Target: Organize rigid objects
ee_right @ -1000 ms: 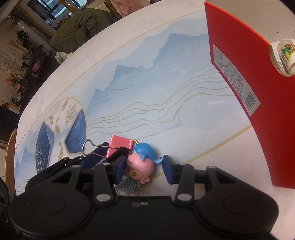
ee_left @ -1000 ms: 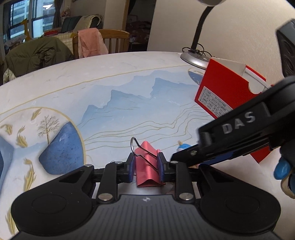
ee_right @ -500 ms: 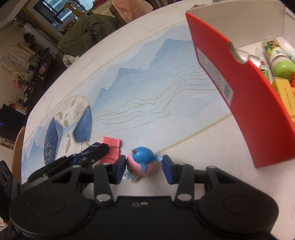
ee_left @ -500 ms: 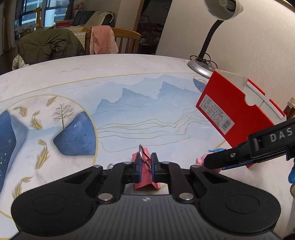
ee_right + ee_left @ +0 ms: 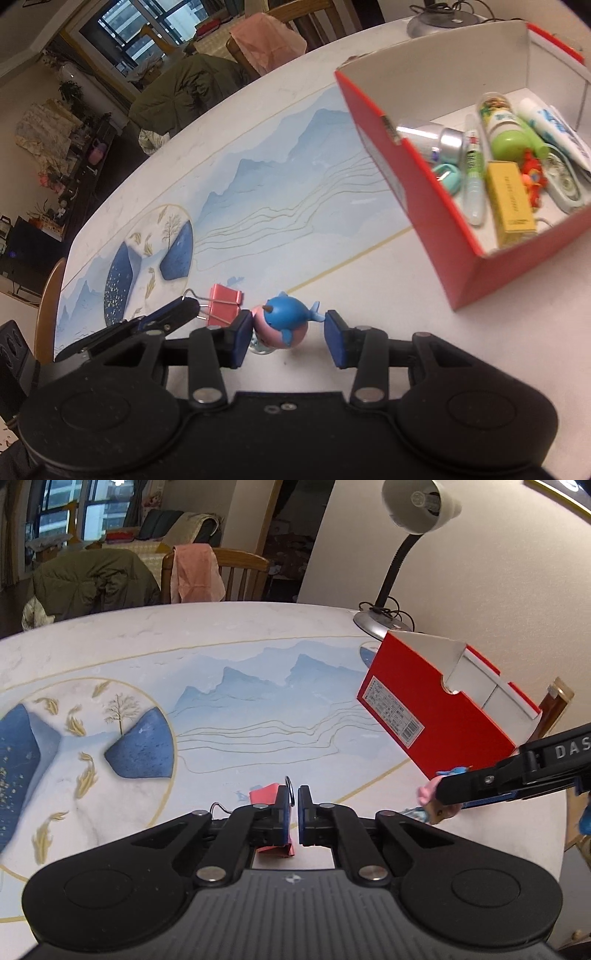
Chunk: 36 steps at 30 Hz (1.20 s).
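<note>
My left gripper (image 5: 294,806) is shut on a wire handle of the pink binder clip (image 5: 264,794), whose body hangs to the left under the fingers. The right wrist view shows the same clip (image 5: 225,304) held at the left gripper's fingertips (image 5: 177,314). My right gripper (image 5: 288,339) is shut on a small figurine (image 5: 282,321) with a pink head and a blue whale hat, held off the table. The left wrist view shows that figurine (image 5: 428,797) at the right gripper's fingertips (image 5: 448,792). The open red box (image 5: 417,177) lies ahead to the right.
The red box (image 5: 424,709) holds several tubes, a yellow carton and small toys. Behind it a desk lamp (image 5: 417,506) stands by the wall. A chair with a pink cloth (image 5: 195,572) is at the table's far edge. The patterned tabletop (image 5: 221,657) stretches left.
The left jaws closed from around the clip's body onto its wire handle. Both grippers rose and moved toward the red box with their objects; the box's inside has come into the right view.
</note>
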Each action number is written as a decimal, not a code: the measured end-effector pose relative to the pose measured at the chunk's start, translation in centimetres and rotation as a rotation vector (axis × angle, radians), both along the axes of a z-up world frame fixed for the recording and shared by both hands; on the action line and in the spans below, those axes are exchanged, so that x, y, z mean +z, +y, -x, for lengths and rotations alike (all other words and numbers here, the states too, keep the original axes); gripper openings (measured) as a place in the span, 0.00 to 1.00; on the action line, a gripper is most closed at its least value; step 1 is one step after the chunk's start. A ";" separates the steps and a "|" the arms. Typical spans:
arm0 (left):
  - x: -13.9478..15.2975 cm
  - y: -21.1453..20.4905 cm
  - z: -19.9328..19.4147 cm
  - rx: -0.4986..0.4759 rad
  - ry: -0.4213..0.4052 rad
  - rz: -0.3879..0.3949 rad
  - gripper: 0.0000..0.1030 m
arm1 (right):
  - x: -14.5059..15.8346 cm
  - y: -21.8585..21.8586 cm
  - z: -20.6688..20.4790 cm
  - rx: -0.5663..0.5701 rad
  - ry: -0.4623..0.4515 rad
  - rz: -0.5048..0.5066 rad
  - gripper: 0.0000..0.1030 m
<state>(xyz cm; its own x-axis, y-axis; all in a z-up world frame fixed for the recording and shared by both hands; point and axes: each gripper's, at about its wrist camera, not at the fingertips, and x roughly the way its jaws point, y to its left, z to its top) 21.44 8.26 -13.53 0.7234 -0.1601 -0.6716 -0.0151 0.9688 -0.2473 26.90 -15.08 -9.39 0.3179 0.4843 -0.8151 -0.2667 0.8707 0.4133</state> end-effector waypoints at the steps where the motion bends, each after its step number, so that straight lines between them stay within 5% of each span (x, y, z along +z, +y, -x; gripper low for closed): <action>1: 0.0 0.0 0.1 0.000 0.001 0.001 0.04 | 0.1 -0.4 0.1 -0.004 -0.001 -0.003 0.40; 12: -2.3 0.9 1.1 0.029 0.111 0.021 0.04 | 0.1 -2.9 1.6 -0.020 0.014 -0.031 0.40; 17: -3.2 -0.4 1.0 0.019 0.122 -0.035 0.04 | 0.4 -3.2 2.0 -0.018 0.004 -0.030 0.40; 28: -2.8 0.5 1.4 0.009 0.142 -0.018 0.09 | 0.3 -4.1 2.6 -0.017 0.014 -0.035 0.40; 30: -2.9 0.5 1.3 0.004 0.138 -0.013 0.15 | 0.2 -4.2 2.6 -0.013 0.014 -0.036 0.40; 34: -3.0 0.0 0.9 -0.025 0.114 -0.054 0.58 | 0.2 -4.4 2.7 -0.005 0.017 -0.034 0.40; 36: -2.9 -0.2 0.7 -0.026 0.096 -0.078 0.64 | 0.2 -4.5 2.8 -0.004 0.017 -0.033 0.40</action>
<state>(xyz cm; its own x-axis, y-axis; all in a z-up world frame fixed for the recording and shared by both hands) 20.72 8.03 -16.45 0.6515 -0.1232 -0.7486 -0.0092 0.9854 -0.1701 24.14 -19.59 -9.19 0.3060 0.5098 -0.8040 -0.2557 0.8575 0.4464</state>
